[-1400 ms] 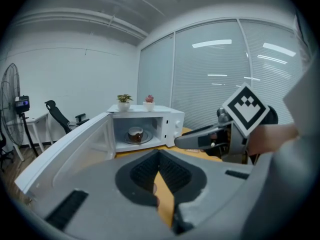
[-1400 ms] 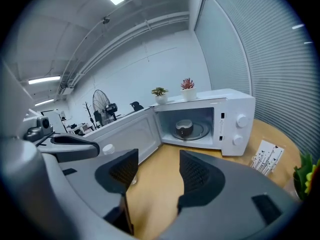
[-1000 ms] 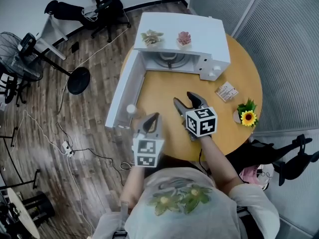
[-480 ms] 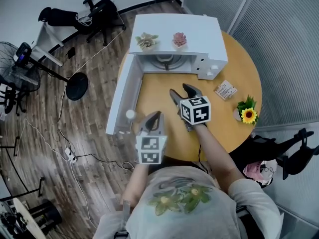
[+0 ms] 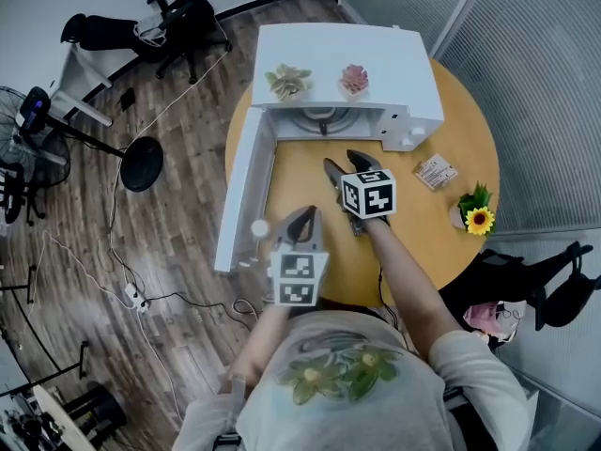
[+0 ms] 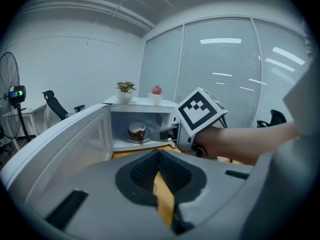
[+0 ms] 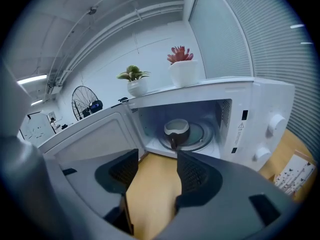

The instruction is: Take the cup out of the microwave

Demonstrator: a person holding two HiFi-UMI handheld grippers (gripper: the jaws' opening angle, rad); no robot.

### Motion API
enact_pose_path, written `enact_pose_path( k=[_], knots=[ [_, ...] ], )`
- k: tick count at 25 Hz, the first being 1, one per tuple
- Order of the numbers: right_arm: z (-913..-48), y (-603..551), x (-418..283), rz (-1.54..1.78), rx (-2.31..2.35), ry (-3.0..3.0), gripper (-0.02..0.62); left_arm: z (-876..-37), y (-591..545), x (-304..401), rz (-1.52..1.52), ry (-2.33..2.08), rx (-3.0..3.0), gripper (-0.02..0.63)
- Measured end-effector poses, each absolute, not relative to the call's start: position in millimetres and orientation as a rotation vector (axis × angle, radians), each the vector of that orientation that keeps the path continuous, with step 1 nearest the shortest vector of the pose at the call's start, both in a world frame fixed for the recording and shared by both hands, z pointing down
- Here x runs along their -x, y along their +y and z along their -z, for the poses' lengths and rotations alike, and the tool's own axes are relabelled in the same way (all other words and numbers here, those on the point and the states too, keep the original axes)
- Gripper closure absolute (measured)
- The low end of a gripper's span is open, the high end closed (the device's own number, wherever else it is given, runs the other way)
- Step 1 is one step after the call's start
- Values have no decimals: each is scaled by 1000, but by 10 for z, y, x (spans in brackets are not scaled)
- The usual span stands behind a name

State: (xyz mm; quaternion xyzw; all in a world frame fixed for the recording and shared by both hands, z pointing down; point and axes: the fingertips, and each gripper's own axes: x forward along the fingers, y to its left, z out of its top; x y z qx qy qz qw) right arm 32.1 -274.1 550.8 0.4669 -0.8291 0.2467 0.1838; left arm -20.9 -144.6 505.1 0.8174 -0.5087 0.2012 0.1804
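A brown cup (image 7: 176, 130) with a pale rim stands on the glass turntable inside the open white microwave (image 5: 413, 83). It shows small from the left gripper view as the cup (image 6: 136, 131) and barely from above as the cup (image 5: 322, 120). My right gripper (image 5: 343, 161) hovers over the table just in front of the microwave's opening, pointed at the cup; the right gripper (image 7: 156, 166) is open with nothing between its pads. My left gripper (image 5: 305, 214) hangs back near the table's front edge beside the door, and the left gripper (image 6: 159, 156) is shut and holds nothing.
The microwave door (image 5: 246, 191) swings out to the left, over the table's left edge. Two potted plants (image 5: 287, 80) stand on the microwave's top. A small card (image 5: 434, 171) and a sunflower pot (image 5: 475, 216) sit on the round wooden table (image 5: 310, 172) to the right.
My right gripper has moved forward, closer to the microwave's opening. The left gripper has stayed near the table's front edge, still shut.
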Motion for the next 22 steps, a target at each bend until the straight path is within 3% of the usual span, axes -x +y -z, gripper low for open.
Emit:
enact_pose_path(
  k=[22],
  knots=[
    [-6038,-3732,-53,-766,-1372,-2162,344,-5344,-1927,359,-538,-1246,-2260,601]
  ],
)
